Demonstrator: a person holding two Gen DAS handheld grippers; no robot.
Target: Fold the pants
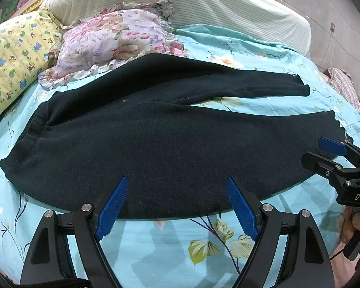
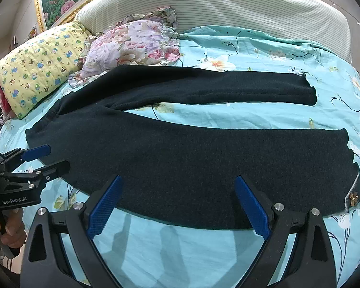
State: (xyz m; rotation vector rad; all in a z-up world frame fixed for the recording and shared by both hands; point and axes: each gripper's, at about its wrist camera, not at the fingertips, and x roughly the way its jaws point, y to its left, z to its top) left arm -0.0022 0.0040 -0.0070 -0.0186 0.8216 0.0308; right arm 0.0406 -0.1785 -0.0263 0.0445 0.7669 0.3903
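Dark navy pants (image 1: 156,144) lie flat and spread on the bed, waistband at the left, two legs running right with a gap between them. They also show in the right wrist view (image 2: 204,163). My left gripper (image 1: 177,187) is open and empty, hovering at the near edge of the front leg, near the waist half. My right gripper (image 2: 177,184) is open and empty at the near edge of the front leg, toward the cuff. Each gripper shows in the other's view: the right one (image 1: 319,153), the left one (image 2: 48,158).
The bed has a turquoise floral sheet (image 1: 156,244). A floral pillow (image 1: 112,40) and a yellow cartoon pillow (image 1: 14,57) lie behind the pants at the left. A striped padded headboard (image 2: 216,7) stands behind. A small bow trim (image 2: 354,200) sits at the near cuff.
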